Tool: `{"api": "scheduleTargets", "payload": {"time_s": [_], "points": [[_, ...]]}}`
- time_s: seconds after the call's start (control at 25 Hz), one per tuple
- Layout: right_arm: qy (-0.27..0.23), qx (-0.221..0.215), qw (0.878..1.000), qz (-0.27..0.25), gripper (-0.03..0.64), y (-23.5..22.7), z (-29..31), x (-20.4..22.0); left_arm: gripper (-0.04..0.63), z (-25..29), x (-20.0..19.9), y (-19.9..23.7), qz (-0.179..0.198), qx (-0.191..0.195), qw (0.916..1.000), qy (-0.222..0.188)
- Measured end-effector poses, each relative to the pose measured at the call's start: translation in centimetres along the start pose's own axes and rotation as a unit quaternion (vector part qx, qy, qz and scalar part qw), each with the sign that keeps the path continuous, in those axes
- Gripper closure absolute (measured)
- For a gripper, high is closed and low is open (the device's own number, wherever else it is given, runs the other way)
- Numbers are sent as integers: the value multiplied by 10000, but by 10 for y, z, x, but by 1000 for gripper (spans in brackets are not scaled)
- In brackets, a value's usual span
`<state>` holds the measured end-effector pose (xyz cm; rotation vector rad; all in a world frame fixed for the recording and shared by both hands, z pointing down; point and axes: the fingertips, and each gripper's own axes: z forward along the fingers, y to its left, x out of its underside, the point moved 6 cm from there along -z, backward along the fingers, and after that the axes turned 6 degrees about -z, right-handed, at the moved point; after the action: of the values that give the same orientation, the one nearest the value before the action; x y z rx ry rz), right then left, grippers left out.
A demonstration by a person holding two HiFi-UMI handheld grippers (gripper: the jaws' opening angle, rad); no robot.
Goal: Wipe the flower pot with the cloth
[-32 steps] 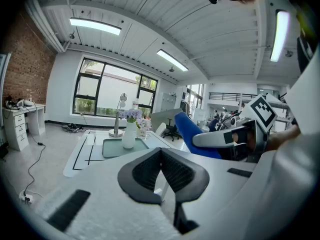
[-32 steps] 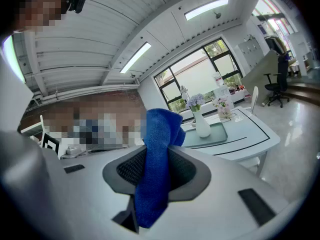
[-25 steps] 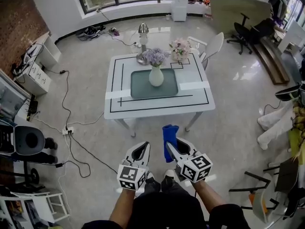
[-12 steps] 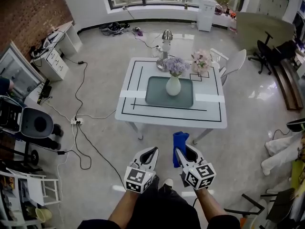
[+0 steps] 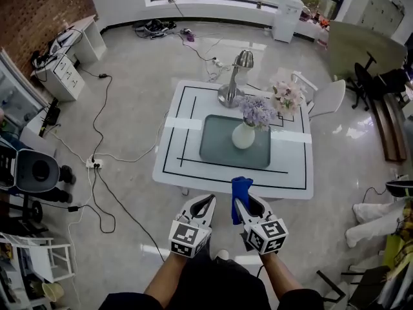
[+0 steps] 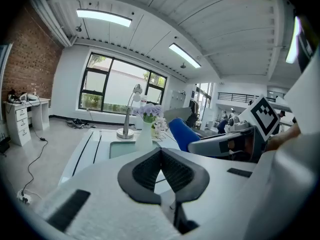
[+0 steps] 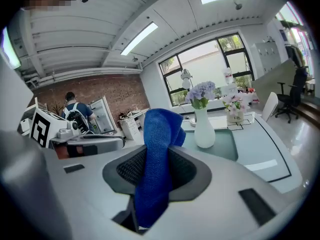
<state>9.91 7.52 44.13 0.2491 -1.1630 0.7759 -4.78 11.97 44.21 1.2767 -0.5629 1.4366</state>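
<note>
- The right gripper [image 5: 247, 204] has its jaws clamped on a blue cloth [image 5: 240, 194]. The cloth stands up out of the jaws, and its lower end is hidden inside the gripper.
- The left gripper [image 5: 199, 206] is just beside it, at 9 o'clock. Its jaws are together, with nothing between them.
- The flower pot [image 5: 243, 136] is white with a narrow neck and purple flowers. It stands upright on a grey-green mat [image 5: 216, 148] in the middle of a white table [image 5: 293, 173], at 12 o'clock from the grippers and well apart from them.
- A silver lamp [image 5: 231, 89] stands at 11 o'clock from the flower pot, and pink flowers [image 5: 287, 99] at 1 o'clock.
- A white chair [image 5: 330, 99] is beside the far right corner of the table. Cables [image 5: 97, 141] lie on the floor at 9 o'clock.
- In the head view the top of the cloth covers a little of the table's near edge.
- In the right gripper view the cloth fills the middle, and the flower pot shows at 2 o'clock from it. This view also shows a person [image 7: 74, 111] from behind, before a brick wall [image 7: 110, 89].
- The left gripper view shows the right gripper from the side.
</note>
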Motion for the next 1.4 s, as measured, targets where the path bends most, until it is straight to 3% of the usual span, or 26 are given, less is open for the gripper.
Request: {"api": "scheduleTargets", "payload": {"time_s": [0.28, 0.52, 0.92, 1.2, 1.4], "points": [[123, 498, 9986, 134, 503, -31, 87, -48, 589, 64, -52, 77, 13, 317, 9995, 46], [346, 808, 9961, 91, 503, -61, 139, -50, 589, 109, -67, 114, 49, 487, 9985, 230], [445, 1114, 9927, 151, 503, -115, 209, -58, 589, 138, -46, 134, -240, 445, 9972, 553], [787, 1359, 9835, 894, 503, -142, 243, -36, 589, 147, -34, 147, -510, 382, 9954, 716], [1065, 1332, 9802, 1009, 503, -144, 257, -10, 589, 154, -28, 156, -577, 322, 9945, 810]]}}
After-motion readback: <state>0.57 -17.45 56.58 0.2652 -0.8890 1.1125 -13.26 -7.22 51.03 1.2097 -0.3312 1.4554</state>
